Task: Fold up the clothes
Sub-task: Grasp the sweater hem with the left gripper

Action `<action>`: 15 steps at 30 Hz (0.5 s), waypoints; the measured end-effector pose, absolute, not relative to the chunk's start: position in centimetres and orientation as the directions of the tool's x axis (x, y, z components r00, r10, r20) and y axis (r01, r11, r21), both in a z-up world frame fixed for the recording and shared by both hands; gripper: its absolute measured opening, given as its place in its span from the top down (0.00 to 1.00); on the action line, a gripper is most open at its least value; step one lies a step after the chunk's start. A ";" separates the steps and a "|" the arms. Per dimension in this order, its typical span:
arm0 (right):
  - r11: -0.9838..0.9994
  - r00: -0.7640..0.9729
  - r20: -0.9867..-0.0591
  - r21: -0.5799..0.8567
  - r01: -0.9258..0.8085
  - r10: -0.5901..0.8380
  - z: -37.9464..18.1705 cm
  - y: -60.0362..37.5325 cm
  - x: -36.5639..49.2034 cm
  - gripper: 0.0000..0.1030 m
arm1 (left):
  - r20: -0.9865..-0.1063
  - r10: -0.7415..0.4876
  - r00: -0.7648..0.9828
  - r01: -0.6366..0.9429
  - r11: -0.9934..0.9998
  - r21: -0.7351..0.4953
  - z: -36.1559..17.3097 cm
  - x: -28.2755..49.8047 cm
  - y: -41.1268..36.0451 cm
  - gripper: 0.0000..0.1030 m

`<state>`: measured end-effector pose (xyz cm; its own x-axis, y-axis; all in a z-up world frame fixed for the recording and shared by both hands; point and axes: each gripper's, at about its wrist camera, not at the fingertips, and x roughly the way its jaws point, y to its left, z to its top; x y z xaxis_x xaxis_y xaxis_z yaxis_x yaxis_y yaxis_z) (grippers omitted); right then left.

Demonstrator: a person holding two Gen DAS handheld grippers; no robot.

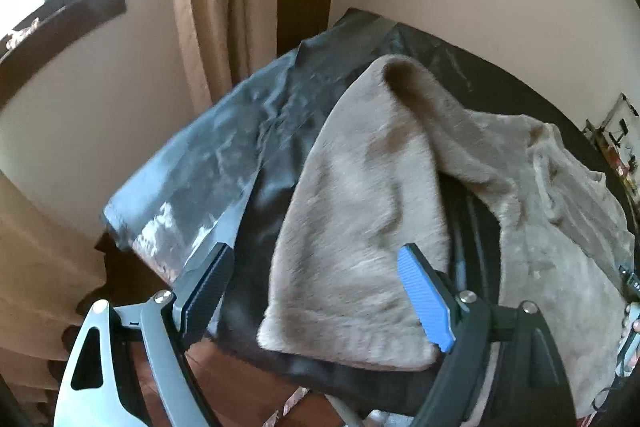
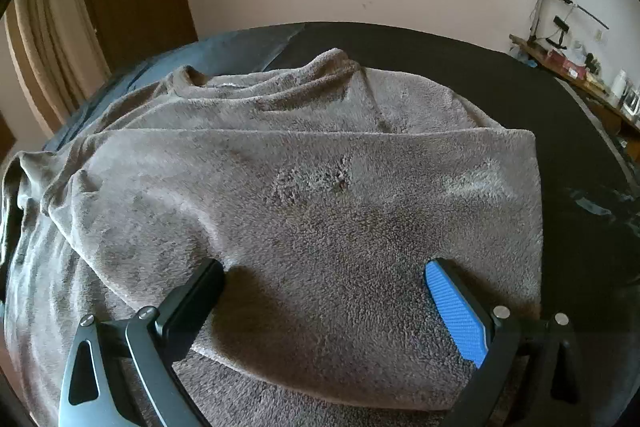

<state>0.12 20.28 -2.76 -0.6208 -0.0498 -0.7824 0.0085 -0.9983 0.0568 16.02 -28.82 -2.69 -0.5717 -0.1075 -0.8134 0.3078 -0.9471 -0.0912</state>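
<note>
Fleece garment [image 2: 320,187] on dark table [image 2: 500,83], both tongs [image 1: 316,291] [image 2: 328,307] spread above it

My left hand-held gripper [image 1: 314,279] has silver linkage arms, round screws, one black ribbed pad, one blue. My right hand-held gripper [image 2: 326,291] looks alike, with black arms.

Spread-fingered right tool [image 2: 324,271] above folded grey fleece garment [image 2: 320,195] on dark table [image 2: 540,99]
</note>
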 end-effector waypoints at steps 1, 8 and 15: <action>-0.998 -0.622 -0.781 0.063 0.009 -0.055 -2.7 20.3 0.1 0.01 | -0.817 -0.122 -0.564 0.309 -0.949 -0.071 -3.2 16.0 -28.7 0.17; -0.996 -0.626 -0.776 0.085 0.012 -0.073 -2.7 20.6 0.2 0.01 | -0.824 -0.173 -0.539 0.262 -0.965 0.031 -5.5 16.1 -27.1 0.29; -0.997 -0.623 -0.780 0.070 0.013 -0.063 -2.8 20.5 0.3 0.01 | -0.818 -0.169 -0.550 0.219 -0.974 0.054 -5.8 16.2 -25.2 0.60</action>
